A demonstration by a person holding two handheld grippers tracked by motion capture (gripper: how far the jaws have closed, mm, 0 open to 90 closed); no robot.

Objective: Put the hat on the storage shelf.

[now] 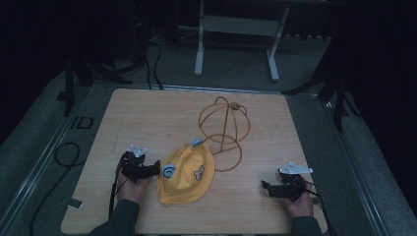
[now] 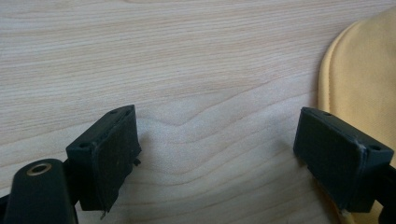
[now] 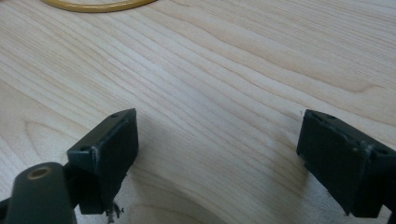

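Jaws of both grippers spread wide, empty; yellow cap (image 1: 187, 173) just beside left gripper (image 1: 156, 167).

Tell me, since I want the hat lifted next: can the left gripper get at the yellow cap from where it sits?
Probably yes. The left gripper rests open on the table right beside the yellow cap, and its own view shows the cap's edge next to one jaw, with bare wood between the jaws.

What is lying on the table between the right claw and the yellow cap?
Nothing: in the high view, only bare wooden table separates the right claw from the yellow cap.
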